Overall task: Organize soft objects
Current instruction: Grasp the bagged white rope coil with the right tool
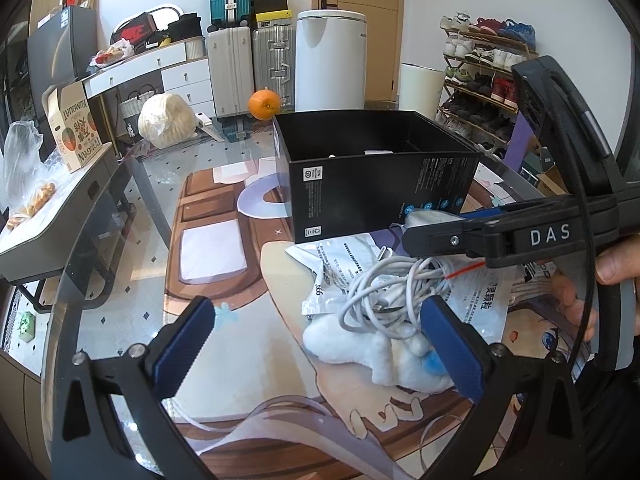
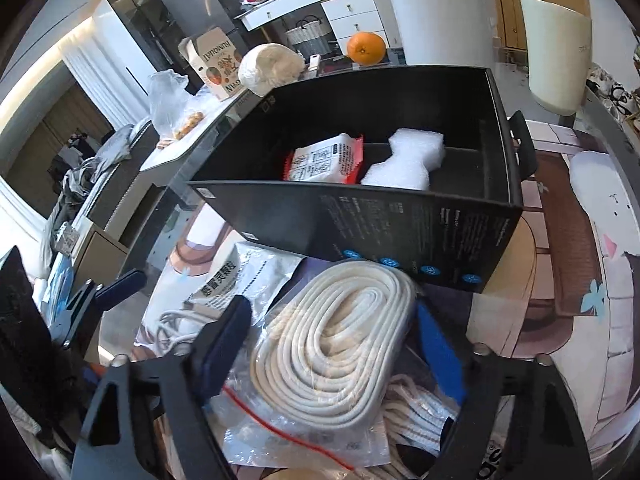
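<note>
My right gripper is shut on a coil of white rope in a clear bag, one pad against each side. It lies just in front of the open black box, which holds a red-edged packet and a piece of white foam. My left gripper is open low over the mat, with nothing held. A white plush toy and a tangled white cable lie by its right finger. The right gripper reaches in from the right beside the box.
Silver foil packets lie under the cable. An orange and a white wrapped bundle sit at the glass table's far edge. A person's hand holds the right gripper. Suitcases, a white bin and a shoe rack stand behind.
</note>
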`<state>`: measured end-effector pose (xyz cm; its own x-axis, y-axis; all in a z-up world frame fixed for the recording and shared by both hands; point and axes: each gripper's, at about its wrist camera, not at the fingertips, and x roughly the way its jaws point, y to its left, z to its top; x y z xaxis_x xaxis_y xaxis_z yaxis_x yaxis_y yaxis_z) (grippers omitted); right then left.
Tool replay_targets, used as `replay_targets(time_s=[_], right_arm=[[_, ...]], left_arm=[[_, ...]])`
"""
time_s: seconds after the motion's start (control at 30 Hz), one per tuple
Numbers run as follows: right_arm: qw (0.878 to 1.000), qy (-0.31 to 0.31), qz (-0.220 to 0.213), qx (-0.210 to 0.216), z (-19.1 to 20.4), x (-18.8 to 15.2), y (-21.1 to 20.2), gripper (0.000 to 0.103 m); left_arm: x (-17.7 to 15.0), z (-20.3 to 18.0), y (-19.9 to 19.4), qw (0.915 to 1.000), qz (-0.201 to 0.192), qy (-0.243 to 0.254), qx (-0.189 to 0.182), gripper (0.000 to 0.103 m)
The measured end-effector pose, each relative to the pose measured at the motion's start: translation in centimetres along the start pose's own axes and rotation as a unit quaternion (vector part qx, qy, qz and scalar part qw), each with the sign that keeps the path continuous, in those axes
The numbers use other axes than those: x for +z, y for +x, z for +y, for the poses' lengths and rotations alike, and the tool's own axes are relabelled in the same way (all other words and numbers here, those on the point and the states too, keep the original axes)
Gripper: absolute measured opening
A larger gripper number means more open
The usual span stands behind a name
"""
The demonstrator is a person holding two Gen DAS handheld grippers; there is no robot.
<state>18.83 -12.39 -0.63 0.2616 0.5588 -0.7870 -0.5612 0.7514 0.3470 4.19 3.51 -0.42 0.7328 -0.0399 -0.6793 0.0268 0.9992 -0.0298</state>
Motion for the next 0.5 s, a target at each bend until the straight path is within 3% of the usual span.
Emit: replay_targets(time_s=[0.17, 0.5], right_arm=[[1.000, -0.002, -0.002, 0.019, 0.2, -0.3, -0.5, 0.060], [0.999, -0.003, -0.033, 0.034, -1.0, -1.0, -3.2, 0.053]], left_arm=[[0.0, 0.0, 0.1, 1.0000, 0.001, -0.002, 0.000, 0.103], [0.3, -0.3, -0.3, 0.9999, -0.012, -0.002, -0.012, 0.103]])
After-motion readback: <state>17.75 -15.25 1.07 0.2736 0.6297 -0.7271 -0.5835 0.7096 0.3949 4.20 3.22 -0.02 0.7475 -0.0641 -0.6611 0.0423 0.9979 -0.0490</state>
